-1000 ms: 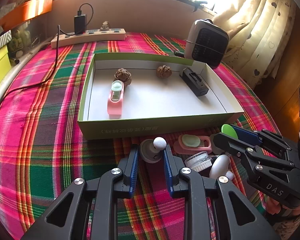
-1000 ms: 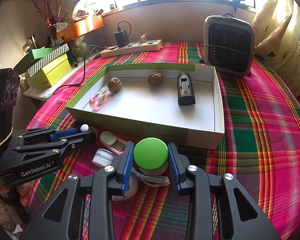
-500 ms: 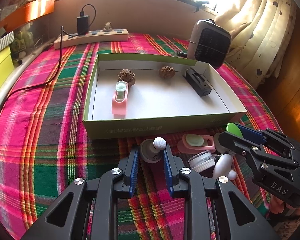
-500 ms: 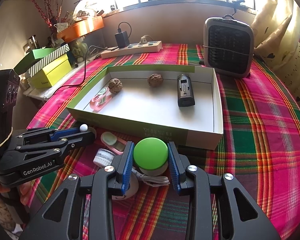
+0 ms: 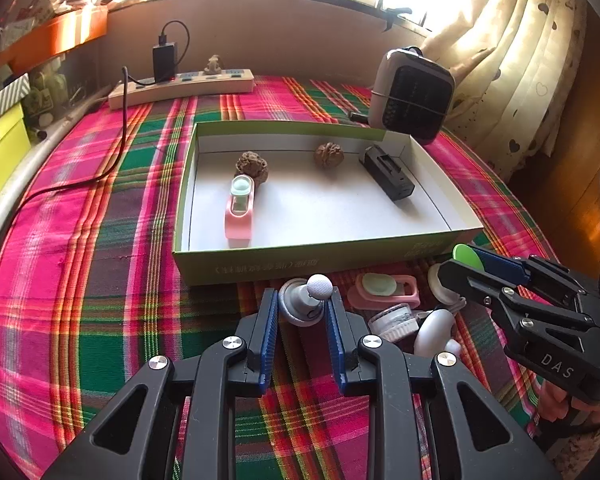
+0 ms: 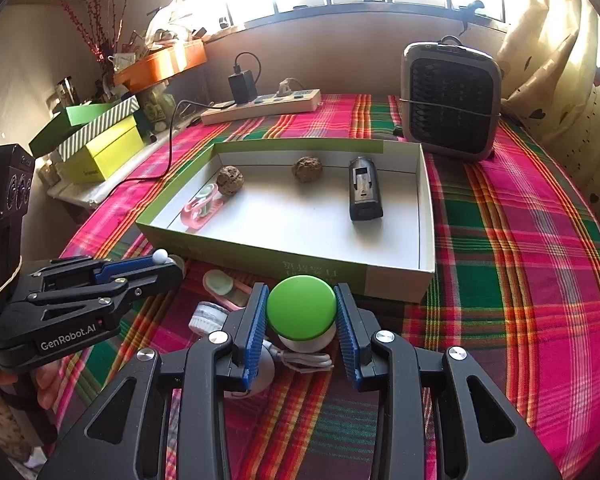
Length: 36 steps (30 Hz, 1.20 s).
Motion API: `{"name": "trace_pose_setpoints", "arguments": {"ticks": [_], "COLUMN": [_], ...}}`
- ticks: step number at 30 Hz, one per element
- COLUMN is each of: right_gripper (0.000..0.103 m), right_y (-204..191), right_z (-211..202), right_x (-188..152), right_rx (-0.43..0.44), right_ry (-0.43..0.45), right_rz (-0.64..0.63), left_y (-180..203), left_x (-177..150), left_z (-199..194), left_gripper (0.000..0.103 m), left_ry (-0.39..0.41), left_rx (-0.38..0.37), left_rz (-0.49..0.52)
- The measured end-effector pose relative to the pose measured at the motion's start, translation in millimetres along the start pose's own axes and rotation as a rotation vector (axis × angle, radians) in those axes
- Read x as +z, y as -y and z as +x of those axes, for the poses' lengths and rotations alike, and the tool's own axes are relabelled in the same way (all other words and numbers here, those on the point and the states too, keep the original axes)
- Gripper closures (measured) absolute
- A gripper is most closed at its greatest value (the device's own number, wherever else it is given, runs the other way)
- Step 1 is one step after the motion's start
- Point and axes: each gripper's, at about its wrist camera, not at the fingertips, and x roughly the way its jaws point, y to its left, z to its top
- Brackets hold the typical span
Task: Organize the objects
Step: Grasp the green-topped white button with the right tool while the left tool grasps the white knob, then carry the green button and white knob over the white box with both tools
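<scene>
Objects for sorting are recorded as follows. Left wrist view: a small grey round-based item with a white ball top (image 5: 306, 300) is seen between the blue pads of the left gripper (image 5: 300, 312), at their tips; the jaws are set apart, and contact with the item cannot be told. Just to the right of these tips, a pink holder with a pale green oval insert (image 5: 384, 289), a small white round ribbed jar (image 5: 392, 318) and a white egg-shaped piece (image 5: 434, 330) are noted on the pink-and-green plaid cloth (image 5: 80, 280). Beyond the tips, a shallow green-edged cardboard box (image 5: 300, 264) is noted, holding a second pink holder (image 5: 240, 212), two brown wrinkled walnuts (image 5: 252, 166) and a black rectangular block (image 5: 386, 178). The right gripper (image 5: 456, 266) is seen at the far right.

Right wrist view: a green-domed cap on a white round base (image 6: 302, 316) is held between the pads of the right gripper (image 6: 302, 320), which are closed against its sides. A white cord (image 6: 304, 358) is seen below it. The left gripper (image 6: 168, 268) is seen to the left. A grey fan heater (image 6: 450, 100) and a beige power strip (image 6: 260, 106) are listed far ahead.
</scene>
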Motion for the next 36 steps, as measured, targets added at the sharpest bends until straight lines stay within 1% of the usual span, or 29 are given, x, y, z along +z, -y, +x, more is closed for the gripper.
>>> {"name": "trace_pose_setpoints", "arguments": {"ticks": [9, 14, 22, 25, 31, 36], "right_gripper": [0.068, 0.068, 0.068, 0.068, 0.068, 0.068], "right_y": [5, 8, 9, 16, 26, 27], "right_z": [-11, -18, -21, -15, 0, 15], "right_x": [4, 11, 27, 34, 45, 48], "right_rx": [0.011, 0.024, 0.015, 0.02, 0.029, 0.032], "right_ry": [0.027, 0.046, 0.071, 0.064, 0.038, 0.01], "right_rz": [0.021, 0.031, 0.014, 0.032, 0.053, 0.042], "left_y": [2, 4, 6, 7, 1, -4], "left_x": [7, 16, 33, 41, 58, 73], "left_z": [-9, -13, -9, -3, 13, 32], "left_gripper": [0.082, 0.082, 0.082, 0.082, 0.082, 0.082], "left_ry": [0.023, 0.041, 0.051, 0.048, 0.028, 0.015], "left_rx": [-0.013, -0.015, -0.021, -0.02, -0.04, -0.003], "left_rz": [0.003, 0.013, 0.029, 0.044, 0.032, 0.022]}}
